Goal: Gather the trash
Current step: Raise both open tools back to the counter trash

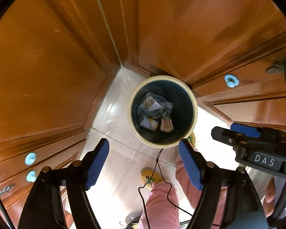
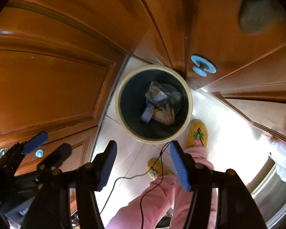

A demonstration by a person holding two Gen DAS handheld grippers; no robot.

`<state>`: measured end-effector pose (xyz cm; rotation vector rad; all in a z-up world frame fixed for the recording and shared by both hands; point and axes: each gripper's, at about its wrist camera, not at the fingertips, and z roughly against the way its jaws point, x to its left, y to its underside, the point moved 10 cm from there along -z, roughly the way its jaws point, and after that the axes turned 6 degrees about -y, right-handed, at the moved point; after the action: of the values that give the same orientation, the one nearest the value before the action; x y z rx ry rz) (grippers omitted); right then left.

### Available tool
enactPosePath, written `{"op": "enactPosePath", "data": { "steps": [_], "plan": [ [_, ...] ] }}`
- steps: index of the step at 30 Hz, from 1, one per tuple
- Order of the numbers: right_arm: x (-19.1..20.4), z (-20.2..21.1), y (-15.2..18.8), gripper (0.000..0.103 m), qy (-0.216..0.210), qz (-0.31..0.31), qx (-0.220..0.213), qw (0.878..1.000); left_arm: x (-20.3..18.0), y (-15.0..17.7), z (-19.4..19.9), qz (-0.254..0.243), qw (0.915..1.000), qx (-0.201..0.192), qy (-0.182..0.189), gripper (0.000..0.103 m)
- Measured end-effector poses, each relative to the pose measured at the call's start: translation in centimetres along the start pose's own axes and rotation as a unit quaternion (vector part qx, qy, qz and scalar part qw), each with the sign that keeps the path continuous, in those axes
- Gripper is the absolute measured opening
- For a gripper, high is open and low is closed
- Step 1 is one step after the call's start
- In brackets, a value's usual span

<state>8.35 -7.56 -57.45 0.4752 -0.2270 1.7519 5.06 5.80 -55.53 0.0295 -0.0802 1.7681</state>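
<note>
Nearest to me, the left gripper [image 1: 144, 148] points straight down with its blue pads [image 1: 97, 162] spread wide and nothing between them. The right gripper [image 2: 143, 152] is likewise spread apart and empty; its ribbed blue pad [image 2: 179, 169] shows clearly. From the left wrist view I see the right gripper's body at the right edge.

Below the grippers I see pink trouser legs [image 2: 158, 194], a thin black cable [image 2: 124, 178] and two yellow knitted slippers [image 2: 197, 132] on the pale tiled floor [image 1: 122, 152].

Further down stands the trash bin [image 1: 195, 112], round, cream-rimmed, dark inside. The trash [image 1: 154, 112], crumpled wrappers and paper scraps, lies at its bottom.

Beyond, I note orange-brown wooden cabinet doors [image 1: 47, 66] with light blue knobs [image 2: 203, 64] surrounding the bin's corner.
</note>
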Motion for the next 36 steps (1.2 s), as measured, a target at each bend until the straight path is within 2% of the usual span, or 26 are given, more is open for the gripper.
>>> {"op": "enactPosePath", "data": {
  "steps": [5, 14, 17, 21, 25, 30, 36],
  "plan": [
    [1.8, 3.2, 1.5, 0.058, -0.002, 0.014, -0.003, 1.0, 2.1, 0.3, 5.3, 0.016, 0.9993, -0.034, -0.005, 0.074],
    [6.2, 11.0, 5.3, 0.058, -0.032, 0.05, -0.012, 0.998, 4.5, 2.1, 15.7, 0.044, 0.9957, -0.08, 0.013, 0.074],
    [8.0, 14.1, 6.4, 0.058, -0.041, 0.069, -0.027, 0.996, 5.1, 2.6, 19.3, 0.044, 0.9935, -0.104, 0.017, 0.074],
    [10.6, 18.9, 7.0, 0.058, -0.037, 0.101, -0.066, 0.992, 5.8, 2.7, 24.0, 0.043, 0.9891, -0.139, 0.018, 0.074],
    [13.0, 23.6, 7.0, 0.058, -0.013, 0.143, -0.121, 0.982, 6.2, 2.5, 28.6, 0.035, 0.9836, -0.175, 0.027, 0.074],
    [15.3, 30.3, 7.2, 0.058, 0.015, 0.188, -0.197, 0.962, 6.0, 2.0, 35.2, -0.003, 0.9713, -0.237, 0.025, 0.074],
    [16.8, 37.5, 7.8, 0.058, 0.041, 0.218, -0.261, 0.939, 5.0, 0.5, 41.4, -0.034, 0.9594, -0.277, 0.038, 0.074]
  ]
}}
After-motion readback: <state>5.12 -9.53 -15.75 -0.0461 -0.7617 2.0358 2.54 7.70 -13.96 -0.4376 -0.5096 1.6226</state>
